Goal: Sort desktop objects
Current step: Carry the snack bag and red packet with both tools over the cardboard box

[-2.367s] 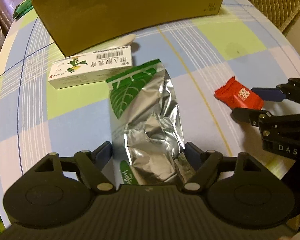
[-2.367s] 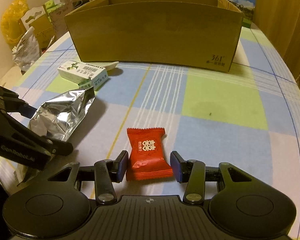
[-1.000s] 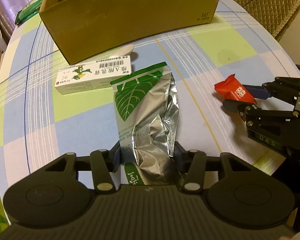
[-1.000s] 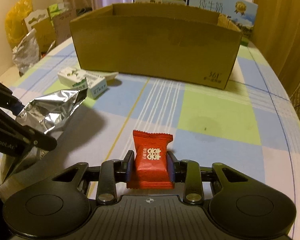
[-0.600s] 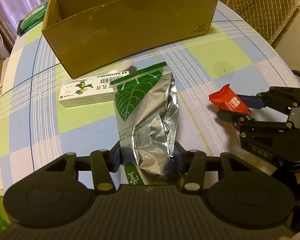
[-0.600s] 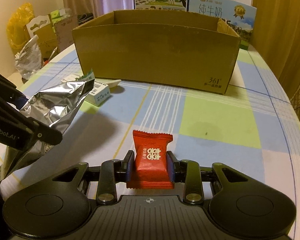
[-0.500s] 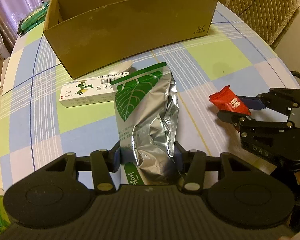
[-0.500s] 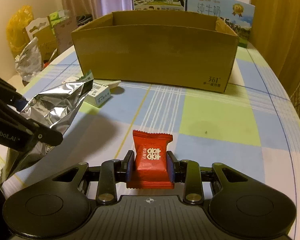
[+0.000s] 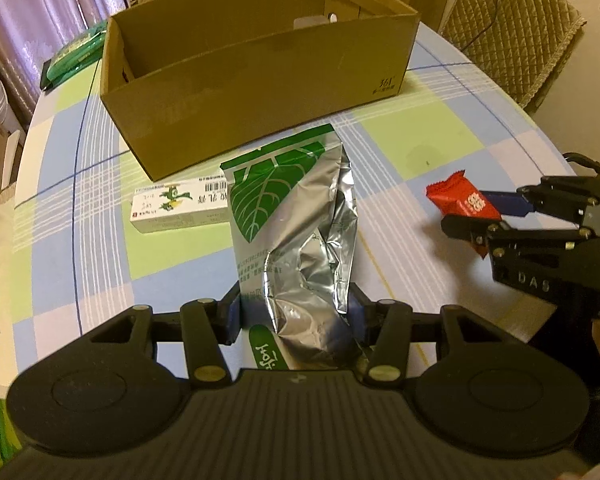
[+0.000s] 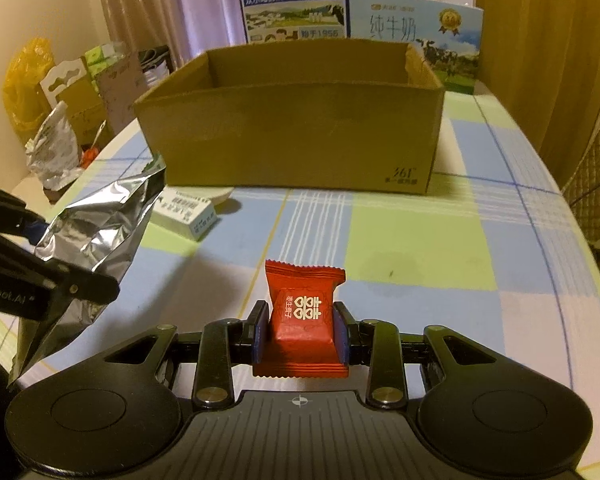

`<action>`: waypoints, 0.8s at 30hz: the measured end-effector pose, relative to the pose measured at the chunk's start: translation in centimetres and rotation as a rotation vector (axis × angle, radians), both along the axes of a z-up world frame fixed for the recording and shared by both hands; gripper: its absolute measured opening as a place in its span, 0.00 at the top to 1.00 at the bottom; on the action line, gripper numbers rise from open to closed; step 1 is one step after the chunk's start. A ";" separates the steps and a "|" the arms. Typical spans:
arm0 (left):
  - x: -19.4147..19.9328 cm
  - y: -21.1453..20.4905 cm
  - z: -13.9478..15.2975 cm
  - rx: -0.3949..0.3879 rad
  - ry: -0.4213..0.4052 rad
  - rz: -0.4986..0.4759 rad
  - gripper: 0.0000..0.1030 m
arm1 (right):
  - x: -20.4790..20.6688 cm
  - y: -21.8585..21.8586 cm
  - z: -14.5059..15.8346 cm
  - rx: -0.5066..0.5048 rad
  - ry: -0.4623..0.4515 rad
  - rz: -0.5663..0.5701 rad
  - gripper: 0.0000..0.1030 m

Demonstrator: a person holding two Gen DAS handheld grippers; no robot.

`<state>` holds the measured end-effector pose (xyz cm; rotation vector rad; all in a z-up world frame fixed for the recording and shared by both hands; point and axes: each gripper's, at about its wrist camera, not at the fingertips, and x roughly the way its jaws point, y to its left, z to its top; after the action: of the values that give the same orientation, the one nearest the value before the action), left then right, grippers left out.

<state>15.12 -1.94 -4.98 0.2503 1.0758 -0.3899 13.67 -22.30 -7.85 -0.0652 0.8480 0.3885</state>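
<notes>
- The left gripper is clamped on the lower end of a crumpled silver foil pouch with a green leaf print, held above the checked tablecloth.
- The right gripper pinches a small red wrapped candy, also off the cloth.
- An open brown cardboard box stands beyond both.
- A white rectangular carton with a barcode lies near the box's front wall.

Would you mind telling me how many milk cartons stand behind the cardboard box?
2. The tall blue milk carton stands behind the cardboard box near its middle; the pale blue milk carton stands at its right. The box may hide others.
</notes>
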 end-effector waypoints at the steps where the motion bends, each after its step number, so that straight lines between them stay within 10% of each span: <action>1: 0.0 -0.1 0.3 0.006 -0.004 -0.008 0.56 | 0.1 -0.1 0.3 0.001 -0.004 -0.002 0.70; 24: 9.3 0.6 9.8 0.001 -0.102 -0.026 0.56 | 8.5 -0.5 9.3 0.041 -0.120 -0.012 0.70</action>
<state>24.47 -1.38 4.77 0.2825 0.9739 -0.3955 22.15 -22.79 1.41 -0.0450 0.7219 0.3864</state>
